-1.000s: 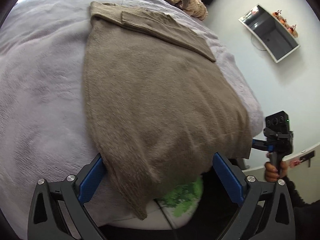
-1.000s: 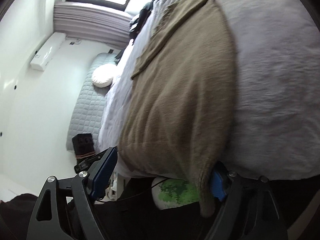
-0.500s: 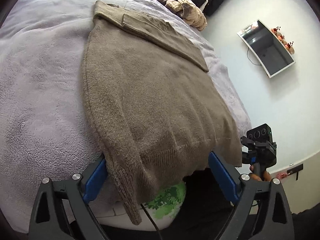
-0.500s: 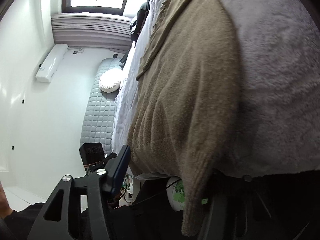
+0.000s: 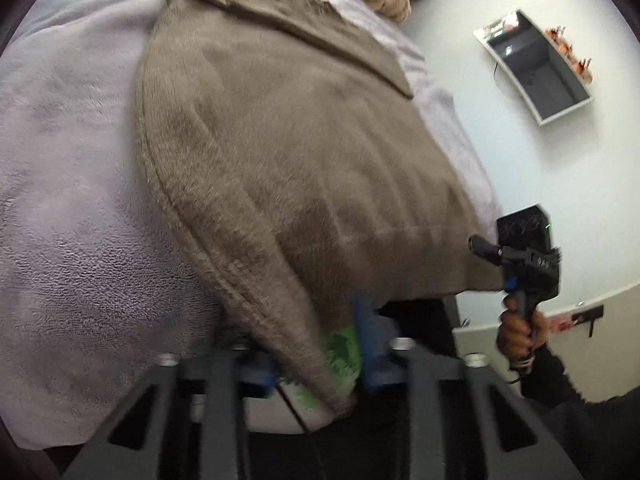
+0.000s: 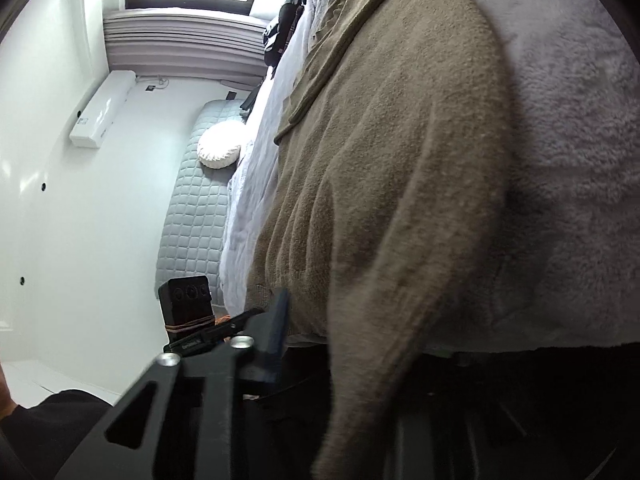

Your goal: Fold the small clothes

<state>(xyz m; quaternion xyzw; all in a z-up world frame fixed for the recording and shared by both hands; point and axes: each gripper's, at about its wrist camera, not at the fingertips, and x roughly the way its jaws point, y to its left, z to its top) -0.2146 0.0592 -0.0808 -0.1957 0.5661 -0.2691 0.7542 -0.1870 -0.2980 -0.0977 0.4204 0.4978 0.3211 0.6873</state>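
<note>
Left wrist view is showing the left gripper (image 5: 320, 340) closing onto the brown sweater's (image 5: 288, 152) hanging hem; the sweater is lying ahead on the grey blanket (image 5: 72, 208). The right gripper (image 6: 344, 344) is clamping its other corner.

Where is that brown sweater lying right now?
The brown sweater lies spread on the grey fleece blanket covering the bed, in both wrist views; its near hem hangs over the bed's edge toward the tools.

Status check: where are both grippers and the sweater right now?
Left gripper just closed on brown sweater hem corner. Right gripper just closed on the other hem corner. Sweater flat on grey blanket, hem overhanging. Nothing in the way.
</note>
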